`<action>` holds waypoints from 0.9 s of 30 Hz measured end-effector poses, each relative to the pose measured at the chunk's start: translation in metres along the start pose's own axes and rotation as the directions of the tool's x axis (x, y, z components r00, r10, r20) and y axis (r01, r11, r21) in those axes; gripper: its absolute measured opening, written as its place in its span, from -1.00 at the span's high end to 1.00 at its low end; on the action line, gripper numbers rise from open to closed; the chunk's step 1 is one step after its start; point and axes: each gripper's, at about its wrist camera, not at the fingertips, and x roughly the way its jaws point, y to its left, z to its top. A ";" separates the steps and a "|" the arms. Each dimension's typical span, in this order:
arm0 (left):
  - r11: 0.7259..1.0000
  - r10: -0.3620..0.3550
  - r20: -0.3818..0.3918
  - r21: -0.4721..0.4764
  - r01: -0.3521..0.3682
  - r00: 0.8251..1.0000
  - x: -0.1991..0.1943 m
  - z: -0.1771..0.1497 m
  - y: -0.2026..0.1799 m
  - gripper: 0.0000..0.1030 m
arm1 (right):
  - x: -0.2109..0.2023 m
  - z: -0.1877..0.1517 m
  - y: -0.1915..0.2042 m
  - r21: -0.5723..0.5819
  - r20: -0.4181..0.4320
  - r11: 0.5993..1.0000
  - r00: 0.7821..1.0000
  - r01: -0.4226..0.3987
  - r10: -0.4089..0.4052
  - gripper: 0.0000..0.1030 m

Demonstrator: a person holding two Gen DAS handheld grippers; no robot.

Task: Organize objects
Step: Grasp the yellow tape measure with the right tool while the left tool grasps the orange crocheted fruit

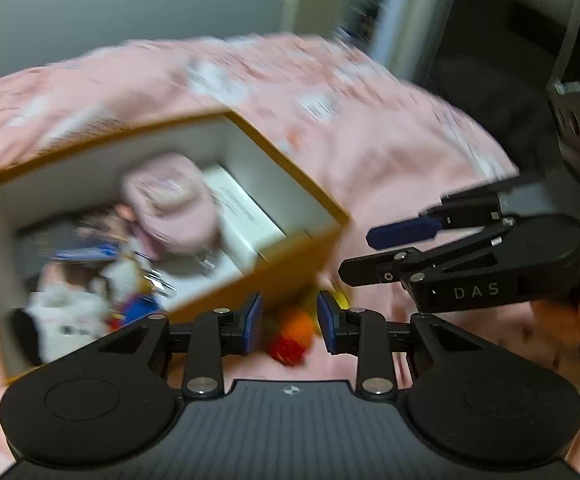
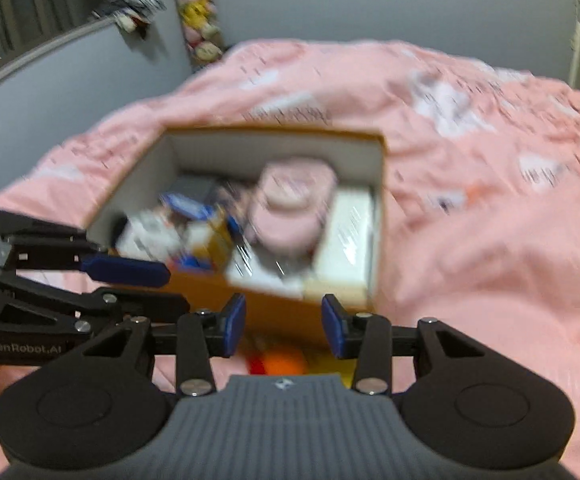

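Both grippers empty, jaws partly apart, over a small toy beside the box.

I see the left gripper (image 1: pixel 289 320) and right gripper (image 2: pixel 284 330) above a red-orange toy (image 1: pixel 291 332) on the pink bedspread (image 2: pixel 489 240). The cardboard box (image 1: pixel 290 258) stands just beyond, its near wall in the way, holding a pink round item (image 2: pixel 293 208). Only the right view shows hanging plush toys (image 2: pixel 198 12).

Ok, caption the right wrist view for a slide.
Open right gripper above colourful toy on pink bedspread, before a filled cardboard box.
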 end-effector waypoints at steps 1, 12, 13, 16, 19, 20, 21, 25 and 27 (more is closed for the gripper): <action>1.000 -0.001 -0.035 0.031 0.003 0.999 0.011 -0.004 -0.002 0.29 | 0.004 -0.009 -0.003 -0.001 -0.023 1.000 1.000 0.020 -0.020 0.15; 0.986 0.015 -0.086 0.169 0.000 0.996 0.072 -0.012 -0.016 -0.11 | 0.043 -0.044 -0.018 -0.024 -0.094 0.997 0.993 0.075 -0.077 0.19; 0.985 0.024 -0.090 0.170 -0.009 0.996 0.075 -0.013 -0.017 -0.10 | 0.044 -0.045 -0.021 -0.019 -0.096 0.997 0.992 0.078 -0.079 0.19; 0.985 0.046 -0.139 0.172 -0.022 0.989 0.089 -0.016 -0.019 -0.10 | 0.047 -0.046 -0.025 -0.009 -0.097 0.997 0.993 0.074 -0.074 0.22; 0.985 0.071 -0.150 0.164 -0.046 0.986 0.096 -0.021 -0.018 -0.10 | 0.050 -0.047 -0.027 -0.013 -0.098 0.998 0.993 0.061 -0.062 0.22; 0.987 0.074 -0.152 0.152 -0.051 0.986 0.099 -0.022 -0.017 -0.09 | 0.052 -0.048 -0.028 -0.012 -0.099 0.998 0.993 0.056 -0.057 0.22; 0.988 0.077 -0.154 0.144 -0.055 0.985 0.101 -0.023 -0.016 -0.05 | 0.053 -0.048 -0.029 -0.009 -0.100 0.999 0.994 0.051 -0.051 0.22; 0.991 0.092 -0.154 0.107 -0.076 0.984 0.109 -0.027 -0.013 -0.04 | 0.051 -0.047 -0.031 -0.001 -0.094 1.000 0.995 0.026 -0.026 0.22; 0.995 0.083 -0.144 0.075 -0.073 0.986 0.109 -0.029 -0.010 0.05 | 0.049 -0.046 -0.029 -0.013 -0.088 1.000 0.996 0.018 -0.019 0.22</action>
